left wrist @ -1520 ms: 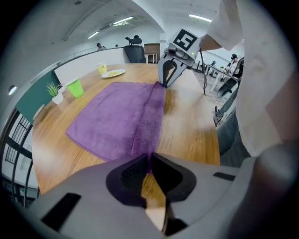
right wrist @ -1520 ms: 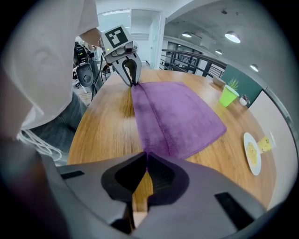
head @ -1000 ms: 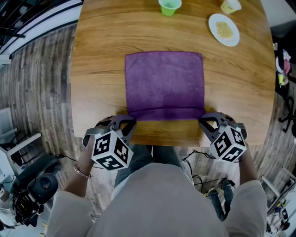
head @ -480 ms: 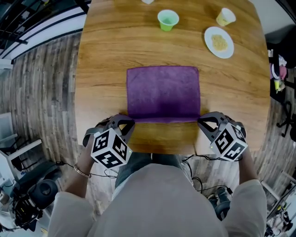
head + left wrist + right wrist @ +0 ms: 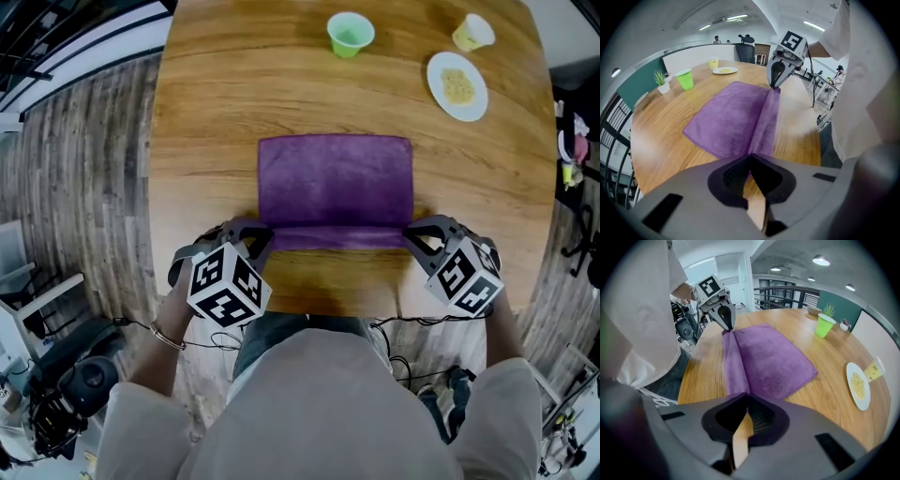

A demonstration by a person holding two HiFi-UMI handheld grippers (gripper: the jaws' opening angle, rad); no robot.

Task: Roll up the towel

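Towel (image 5: 335, 183) in left gripper (image 5: 265, 237), right gripper (image 5: 410, 234)

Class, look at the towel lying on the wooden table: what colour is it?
Plain purple all over. The towel shows best in the head view.

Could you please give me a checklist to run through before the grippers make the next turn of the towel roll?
1. Is the left gripper shut on the near left corner of the towel? Ok.
2. Is the right gripper shut on the near right corner? Ok.
3. Does the folded strip run straight along the near edge, with both ends level? Ok.
4. Does the rest of the towel lie flat on the table? Ok.
5. Is the way ahead free? Ok: the green cup and the plate stand well beyond the far edge.
6. Is the roll tight enough to hold? Cannot tell; only one flat fold shows so far.
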